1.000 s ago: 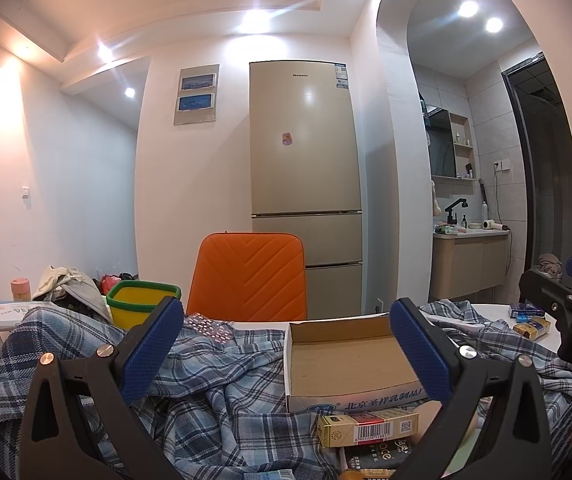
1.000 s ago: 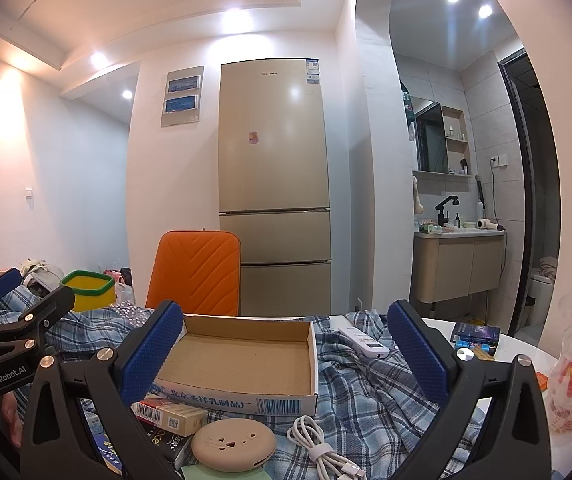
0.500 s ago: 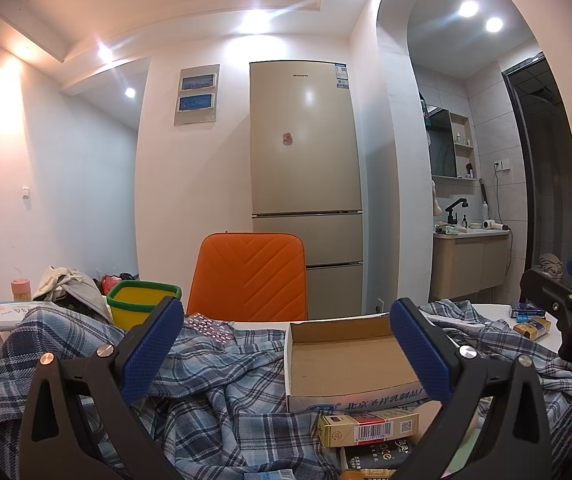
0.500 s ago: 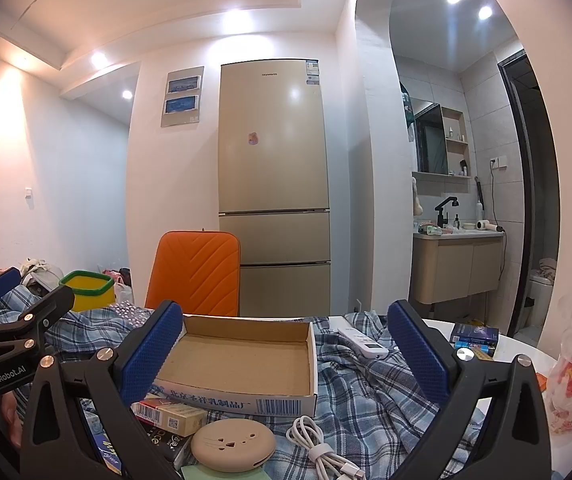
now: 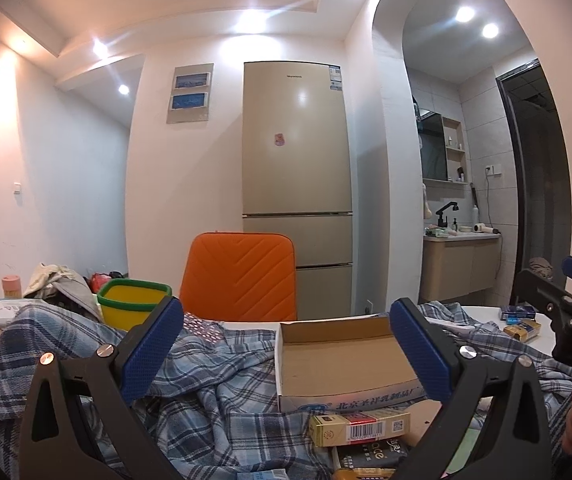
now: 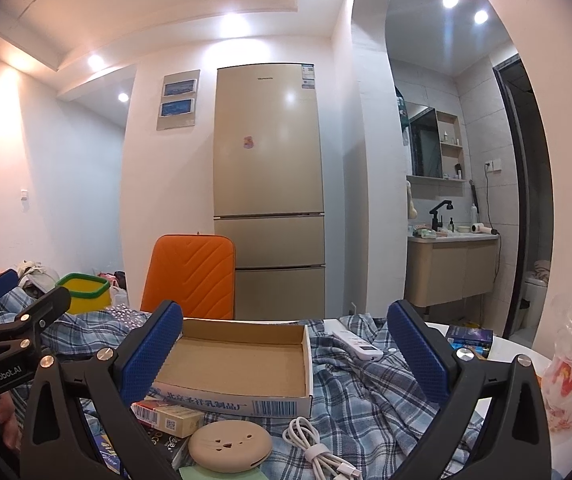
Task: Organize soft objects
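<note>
Item: plaid cloth, blue-grey check, crumpled. It fills the lower half of both wrist views, spreading left to right across the table under the clutter. Its long run lies crosswise to your grippers, below and ahead of both.

Item: cardboard tray, empty, resting on the cloth at lower centre; small cartons touch its near wall.

Item: left gripper. Your jaws stand wide apart, holding nothing, touching nothing. Bare folds lie in its lower left, so it is probably the nearer one to free cloth, though the fisheye makes this uncertain.

Item: right gripper. Jaws equally wide, empty. A round beige case, white cable and remote sit on the cloth before it.
</note>
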### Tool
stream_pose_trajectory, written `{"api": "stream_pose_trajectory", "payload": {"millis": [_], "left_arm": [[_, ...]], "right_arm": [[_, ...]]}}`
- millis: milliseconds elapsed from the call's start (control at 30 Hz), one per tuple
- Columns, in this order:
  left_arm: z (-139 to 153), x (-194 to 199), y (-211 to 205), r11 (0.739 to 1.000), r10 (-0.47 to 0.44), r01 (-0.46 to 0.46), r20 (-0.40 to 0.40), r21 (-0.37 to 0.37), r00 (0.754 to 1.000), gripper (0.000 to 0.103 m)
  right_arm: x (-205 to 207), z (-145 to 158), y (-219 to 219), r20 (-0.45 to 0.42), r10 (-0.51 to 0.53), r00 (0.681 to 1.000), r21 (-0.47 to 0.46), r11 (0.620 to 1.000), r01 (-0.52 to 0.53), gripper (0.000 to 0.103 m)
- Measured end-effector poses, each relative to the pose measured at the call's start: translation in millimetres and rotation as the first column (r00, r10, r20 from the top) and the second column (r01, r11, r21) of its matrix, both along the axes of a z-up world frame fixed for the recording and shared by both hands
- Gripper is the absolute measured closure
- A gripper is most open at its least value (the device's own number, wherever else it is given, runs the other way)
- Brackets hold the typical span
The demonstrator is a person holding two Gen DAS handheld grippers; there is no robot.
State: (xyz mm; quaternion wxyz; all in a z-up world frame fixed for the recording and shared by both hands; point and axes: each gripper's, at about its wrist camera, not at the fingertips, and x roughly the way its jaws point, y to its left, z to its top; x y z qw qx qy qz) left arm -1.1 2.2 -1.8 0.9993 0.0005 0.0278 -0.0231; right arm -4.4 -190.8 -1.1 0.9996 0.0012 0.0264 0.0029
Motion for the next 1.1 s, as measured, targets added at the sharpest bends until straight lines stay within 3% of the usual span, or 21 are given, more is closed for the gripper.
{"api": "stream_pose_trajectory", "payload": {"millis": [567,767,867,1100], "left_arm": [[1,-2,1,1.0,-0.014,0.014,0.007,-0.002,1.0,0.0],[13,-6,-1,0.998,-0.059,0.06,-0.017,0.037,0.998,0.0],[21,-13,-2,0.995,-0.081,0.082,-0.024,0.051,0.996,0.001],[27,-27,-2,0.993,-0.101,0.108,-0.147,0.038,0.984,0.001]], "right_arm": [[-6,3,1,0.024,-0.03,0.999,-0.01,0.999,0.031,0.0],[-7,17,2,-0.026,-0.007,1.0,0.002,1.0,0.007,0.0],[-12,29,-6,-0.055,0.012,0.998,0.054,0.998,-0.009,0.0],[-23,40,-21,-0.128,-0.012,0.992,0.079,0.997,0.022,0.0]]}}
